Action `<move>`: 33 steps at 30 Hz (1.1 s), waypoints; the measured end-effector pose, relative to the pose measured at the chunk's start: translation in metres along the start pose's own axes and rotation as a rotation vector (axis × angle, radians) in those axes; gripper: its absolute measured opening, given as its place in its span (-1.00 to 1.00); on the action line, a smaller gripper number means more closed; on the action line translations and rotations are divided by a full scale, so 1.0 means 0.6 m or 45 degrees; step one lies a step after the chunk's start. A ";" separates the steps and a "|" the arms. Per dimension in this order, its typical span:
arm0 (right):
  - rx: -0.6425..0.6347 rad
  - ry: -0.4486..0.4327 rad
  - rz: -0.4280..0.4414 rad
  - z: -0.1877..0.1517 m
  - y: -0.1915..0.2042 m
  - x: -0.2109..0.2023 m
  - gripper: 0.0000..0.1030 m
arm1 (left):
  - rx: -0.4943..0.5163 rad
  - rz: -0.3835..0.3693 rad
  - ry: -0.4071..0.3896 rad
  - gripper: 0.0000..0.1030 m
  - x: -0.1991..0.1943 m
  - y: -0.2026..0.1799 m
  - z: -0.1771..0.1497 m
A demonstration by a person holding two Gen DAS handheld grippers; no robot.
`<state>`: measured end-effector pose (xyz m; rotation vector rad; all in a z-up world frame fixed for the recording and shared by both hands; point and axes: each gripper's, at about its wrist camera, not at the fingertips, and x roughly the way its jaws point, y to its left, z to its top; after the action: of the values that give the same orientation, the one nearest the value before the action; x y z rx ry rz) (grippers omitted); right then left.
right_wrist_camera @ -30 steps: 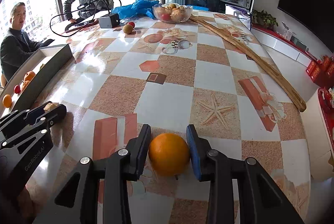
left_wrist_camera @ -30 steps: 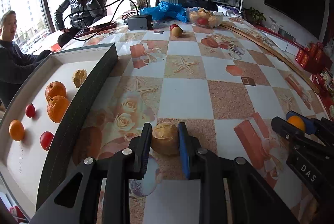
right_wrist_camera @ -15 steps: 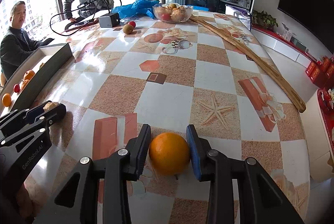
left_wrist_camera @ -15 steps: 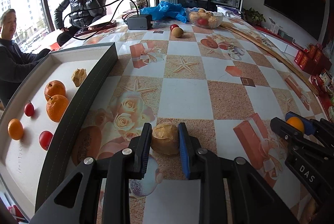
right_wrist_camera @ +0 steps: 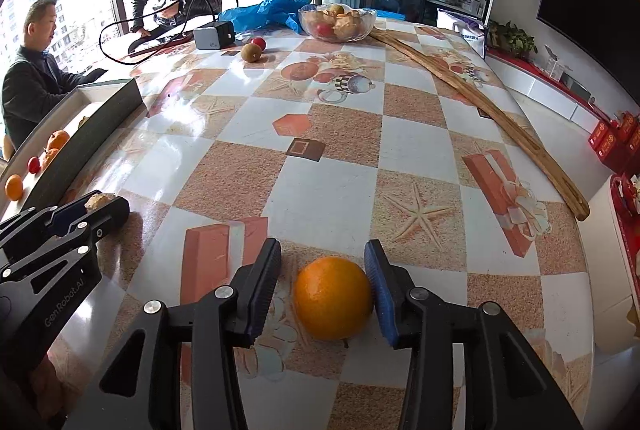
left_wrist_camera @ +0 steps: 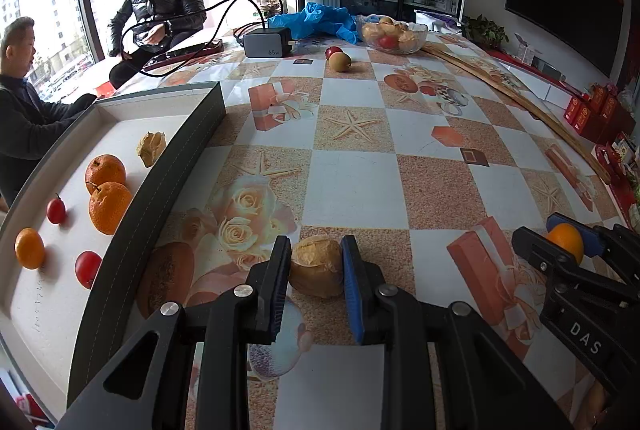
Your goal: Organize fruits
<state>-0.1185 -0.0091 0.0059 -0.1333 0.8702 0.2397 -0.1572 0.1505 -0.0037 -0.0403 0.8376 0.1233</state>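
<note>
My left gripper (left_wrist_camera: 315, 262) is shut on a tan wrinkled fruit (left_wrist_camera: 316, 266), close above the table. It shows at the left of the right wrist view (right_wrist_camera: 102, 207). My right gripper (right_wrist_camera: 322, 270) is open around an orange (right_wrist_camera: 333, 297) that rests on the table; the right pad touches it and a gap shows on the left side. This orange also shows in the left wrist view (left_wrist_camera: 566, 241). A shallow tray (left_wrist_camera: 168, 153) at the left holds oranges (left_wrist_camera: 109, 205), small red fruits (left_wrist_camera: 88, 268) and a tan fruit (left_wrist_camera: 151, 148).
At the far end stand a glass bowl of fruit (right_wrist_camera: 337, 22), a kiwi (right_wrist_camera: 251, 52) and a red fruit (right_wrist_camera: 258, 42), a grey charger (left_wrist_camera: 267, 44) with cables, and blue gloves (left_wrist_camera: 320, 19). A long wooden stick (right_wrist_camera: 476, 101) lies along the right. Two people sit beyond the table.
The right gripper's jaws have opened wider around the orange, leaving a gap on its left side. The left gripper still holds the tan fruit in about the same place.
</note>
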 end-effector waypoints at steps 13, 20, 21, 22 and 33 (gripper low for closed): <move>0.107 0.076 0.098 -0.007 -0.020 -0.016 -0.33 | -0.138 -0.222 0.019 -0.49 -0.004 0.041 0.002; 0.029 0.004 0.005 -0.025 0.000 -0.024 -0.33 | -0.174 -0.266 0.003 -0.49 -0.011 0.050 -0.006; 0.022 -0.007 -0.006 -0.027 0.002 -0.024 -0.33 | -0.162 -0.253 0.003 -0.49 -0.011 0.046 -0.006; 0.027 -0.011 -0.003 -0.028 0.000 -0.024 -0.33 | -0.157 -0.247 0.001 -0.49 -0.011 0.045 -0.006; 0.045 -0.019 0.020 -0.028 -0.006 -0.024 -0.33 | -0.123 -0.203 -0.004 -0.49 -0.012 0.036 -0.007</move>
<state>-0.1390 -0.0187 0.0063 -0.0922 0.8604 0.2395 -0.1676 0.1707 -0.0010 -0.1974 0.8216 0.0135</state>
